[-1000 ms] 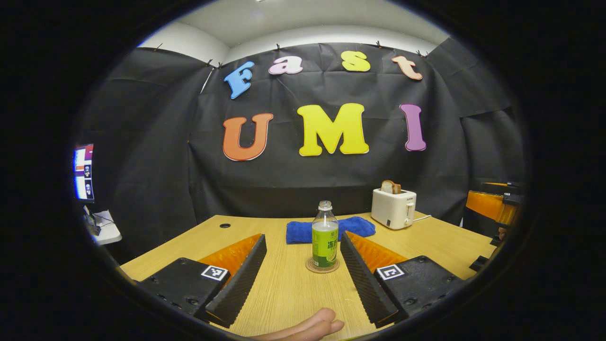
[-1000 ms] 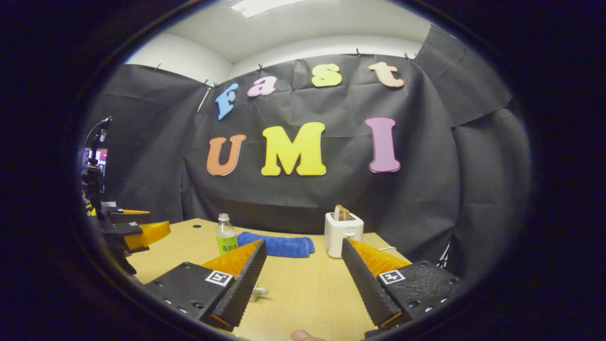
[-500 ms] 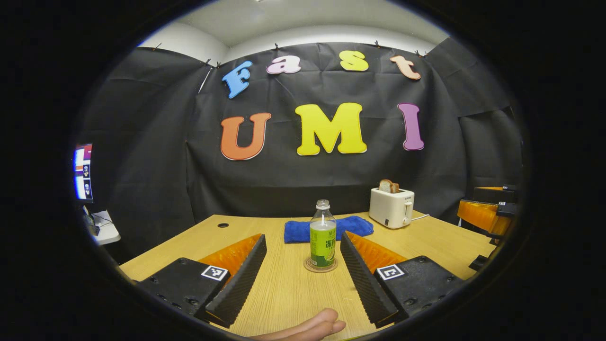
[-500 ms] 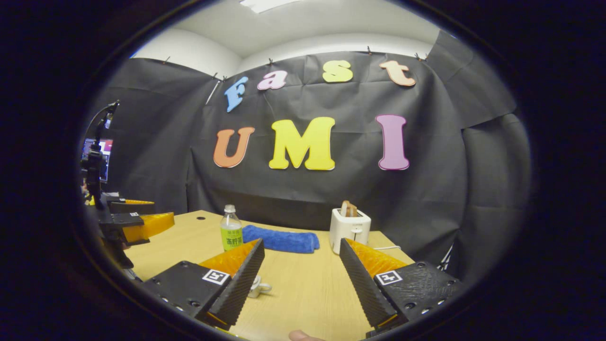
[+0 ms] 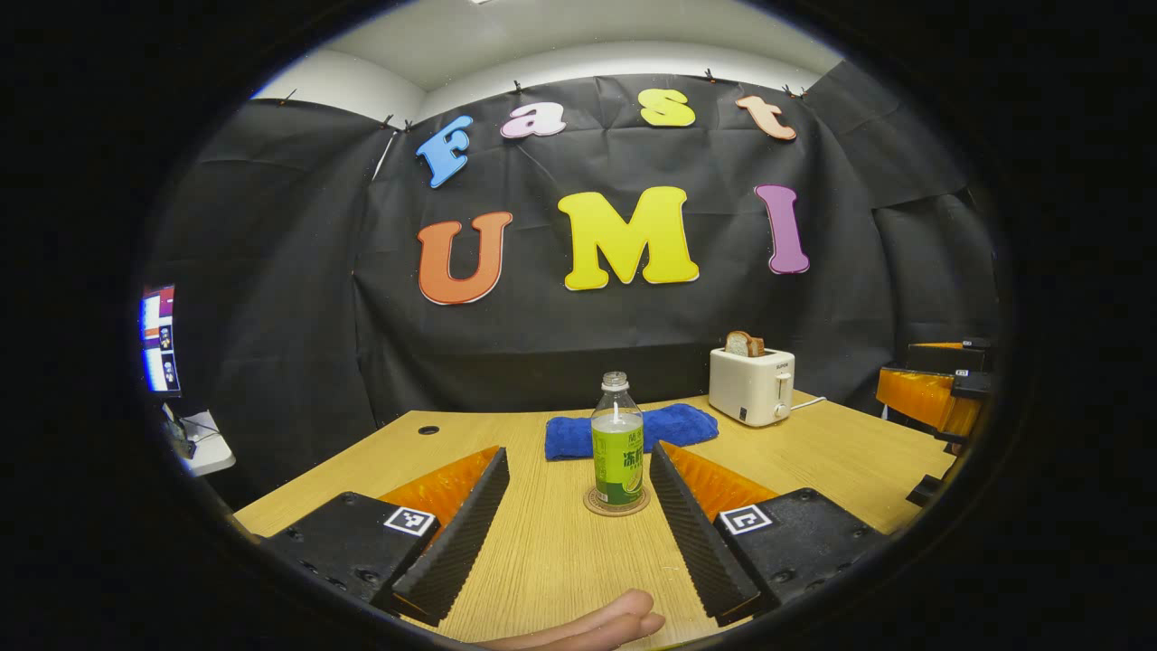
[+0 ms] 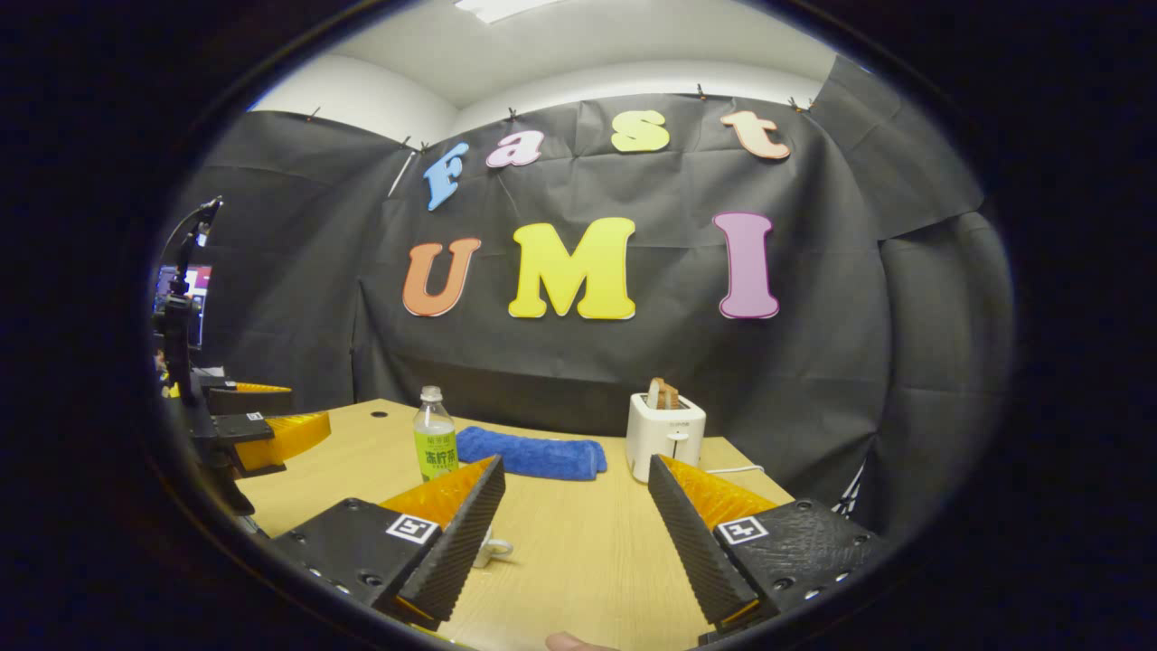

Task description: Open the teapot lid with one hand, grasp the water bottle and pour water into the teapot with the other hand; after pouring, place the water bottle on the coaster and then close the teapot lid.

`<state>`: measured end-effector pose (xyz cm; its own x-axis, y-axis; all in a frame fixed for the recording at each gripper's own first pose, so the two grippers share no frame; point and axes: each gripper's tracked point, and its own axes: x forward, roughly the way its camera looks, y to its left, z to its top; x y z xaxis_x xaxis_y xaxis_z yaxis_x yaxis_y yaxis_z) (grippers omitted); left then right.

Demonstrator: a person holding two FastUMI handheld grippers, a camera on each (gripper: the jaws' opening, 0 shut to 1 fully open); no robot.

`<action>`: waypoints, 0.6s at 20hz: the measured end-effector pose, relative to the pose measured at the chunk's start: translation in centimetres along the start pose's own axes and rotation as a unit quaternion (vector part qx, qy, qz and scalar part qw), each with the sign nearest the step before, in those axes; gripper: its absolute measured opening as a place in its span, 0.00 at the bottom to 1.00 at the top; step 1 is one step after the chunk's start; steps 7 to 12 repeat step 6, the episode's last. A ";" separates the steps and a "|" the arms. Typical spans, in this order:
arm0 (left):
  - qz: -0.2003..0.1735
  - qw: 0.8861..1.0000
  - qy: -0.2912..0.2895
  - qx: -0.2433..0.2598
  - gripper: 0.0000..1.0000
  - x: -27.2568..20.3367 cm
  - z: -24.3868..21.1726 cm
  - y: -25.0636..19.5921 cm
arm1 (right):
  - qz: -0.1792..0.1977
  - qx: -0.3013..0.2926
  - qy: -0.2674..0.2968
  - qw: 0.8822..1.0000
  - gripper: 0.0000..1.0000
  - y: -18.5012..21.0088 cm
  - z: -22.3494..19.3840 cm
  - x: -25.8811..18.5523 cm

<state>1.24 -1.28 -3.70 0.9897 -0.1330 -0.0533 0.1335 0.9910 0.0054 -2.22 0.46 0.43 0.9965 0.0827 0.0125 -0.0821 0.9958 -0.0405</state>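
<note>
Not much has changed since a second ago: my left gripper (image 5: 578,533) has drifted slightly, so the water bottle (image 5: 618,440) sits a touch higher between its fingers, and the right gripper (image 6: 575,542) has tipped up a bit, pushing the tabletop lower in its view.

Both grippers hang over the table with their fingers spread wide and nothing between them. In the left gripper view the bottle stands upright on the round coaster (image 5: 616,504), straight ahead of the tool and just past the fingertips, close to the right finger. Beyond it lies a blue towel (image 5: 631,430), and off to the tool's right stands a white toaster (image 5: 752,385) with a slice of bread (image 5: 744,344) poking out. The light wooden table (image 5: 551,561) runs back to the black cloth wall, white ceiling above. A fingertip (image 5: 624,618) peeks in at the bottom.

In the right gripper view, a small white looped piece (image 6: 495,547) pokes out beside the left finger; can't tell what it is.
</note>
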 end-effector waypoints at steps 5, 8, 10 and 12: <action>-0.004 1.000 -0.003 0.003 0.98 0.0 0.1 -0.2 | -0.008 0.001 0.005 1.000 0.97 -0.7 -0.2 0.2; -0.003 1.000 -0.002 0.003 0.98 -0.5 0.3 -0.4 | -0.009 0.001 0.005 1.000 0.97 -0.7 -0.2 0.2; -0.003 1.000 -0.002 0.003 0.98 -0.5 0.3 -0.4 | -0.009 0.001 0.005 1.000 0.97 -0.7 -0.2 0.2; -0.003 1.000 -0.002 0.003 0.98 -0.5 0.3 -0.4 | -0.009 0.001 0.005 1.000 0.97 -0.7 -0.2 0.2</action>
